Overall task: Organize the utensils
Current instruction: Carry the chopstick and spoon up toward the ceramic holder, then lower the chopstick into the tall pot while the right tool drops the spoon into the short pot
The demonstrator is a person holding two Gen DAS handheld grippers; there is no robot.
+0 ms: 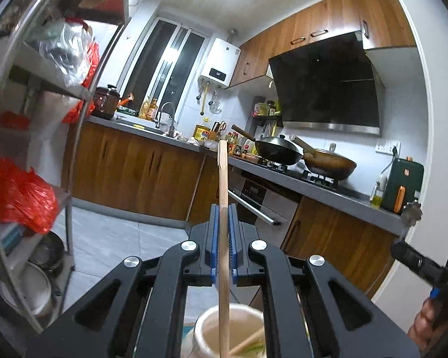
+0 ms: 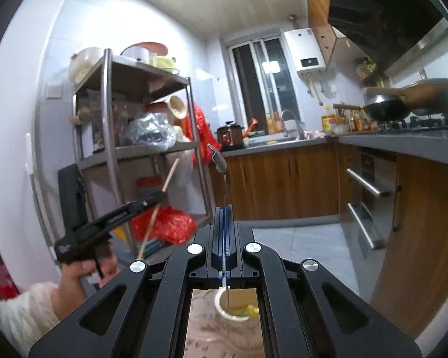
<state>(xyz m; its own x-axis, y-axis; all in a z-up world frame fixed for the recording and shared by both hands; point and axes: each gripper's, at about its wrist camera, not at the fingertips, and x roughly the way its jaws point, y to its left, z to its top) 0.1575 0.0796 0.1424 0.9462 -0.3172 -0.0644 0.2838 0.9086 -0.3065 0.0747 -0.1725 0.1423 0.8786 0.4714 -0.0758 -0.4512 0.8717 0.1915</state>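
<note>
Left claw clamped on upright chopstick directly over jar; right claw pinches spoon, same jar below.

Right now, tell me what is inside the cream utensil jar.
The cream jar holds the lower end of the wooden stick gripped by the left gripper, another wooden handle, and something yellow-green. The jar's bottom is hidden by its wall and the gripper frame.

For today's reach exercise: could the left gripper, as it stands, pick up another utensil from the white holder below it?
Probably not yet. The left gripper is shut on a wooden stick, so its jaws are occupied. The white holder sits open just beneath, nothing blocking it.
</note>
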